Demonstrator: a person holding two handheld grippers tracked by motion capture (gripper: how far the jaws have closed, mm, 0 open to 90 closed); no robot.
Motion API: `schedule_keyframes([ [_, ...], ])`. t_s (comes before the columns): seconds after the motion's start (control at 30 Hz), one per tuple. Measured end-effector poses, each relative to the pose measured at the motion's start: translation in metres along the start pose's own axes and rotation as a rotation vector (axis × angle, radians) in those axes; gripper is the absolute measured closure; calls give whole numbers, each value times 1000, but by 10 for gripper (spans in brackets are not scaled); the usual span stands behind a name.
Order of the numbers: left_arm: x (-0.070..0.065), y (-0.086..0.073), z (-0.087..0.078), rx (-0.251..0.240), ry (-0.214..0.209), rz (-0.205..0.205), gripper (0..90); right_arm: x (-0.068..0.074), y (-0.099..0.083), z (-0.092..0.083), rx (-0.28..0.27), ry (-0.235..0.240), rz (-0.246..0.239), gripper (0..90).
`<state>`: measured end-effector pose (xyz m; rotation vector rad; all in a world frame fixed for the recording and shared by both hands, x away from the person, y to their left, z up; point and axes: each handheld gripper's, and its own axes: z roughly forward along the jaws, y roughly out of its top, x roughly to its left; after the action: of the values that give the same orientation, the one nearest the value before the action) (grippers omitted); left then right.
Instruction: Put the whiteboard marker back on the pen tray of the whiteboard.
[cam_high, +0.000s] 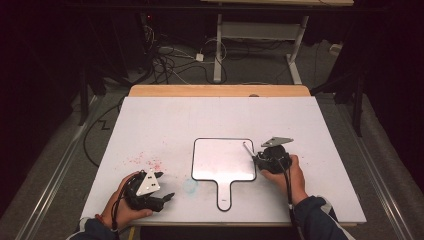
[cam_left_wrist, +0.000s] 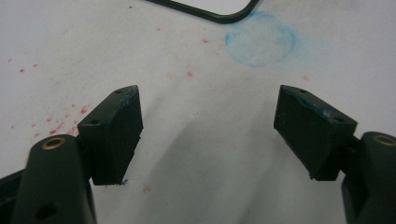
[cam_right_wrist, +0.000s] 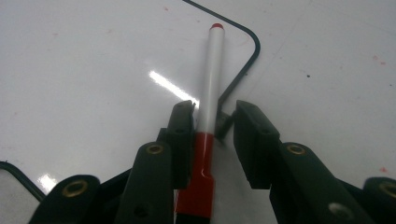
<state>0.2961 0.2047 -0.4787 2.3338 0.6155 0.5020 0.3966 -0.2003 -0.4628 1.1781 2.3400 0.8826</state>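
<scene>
Over the whiteboard's edge my right tongs bracket the marker (pads slack), left tongs gaping wide.

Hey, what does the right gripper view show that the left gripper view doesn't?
Right gripper view: a red-and-white marker lying between the right gripper jaws, against one of them with a gap to the other, over the glossy whiteboard.
Left gripper view: the left gripper open over a faint blue circle smudge and red specks.
Both: the whiteboard's dark rounded rim and the white table.
</scene>
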Motion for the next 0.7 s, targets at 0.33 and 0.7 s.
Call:
schedule_keyframes([
  [0.33, 1, 0, 2, 7, -2, -1, 227, -1, 17, 8, -94, 85, -137, 865],
  [0.7, 1, 0, 1, 6, -1, -1, 228, 9, 19, 13, -68, 76, -227, 845],
])
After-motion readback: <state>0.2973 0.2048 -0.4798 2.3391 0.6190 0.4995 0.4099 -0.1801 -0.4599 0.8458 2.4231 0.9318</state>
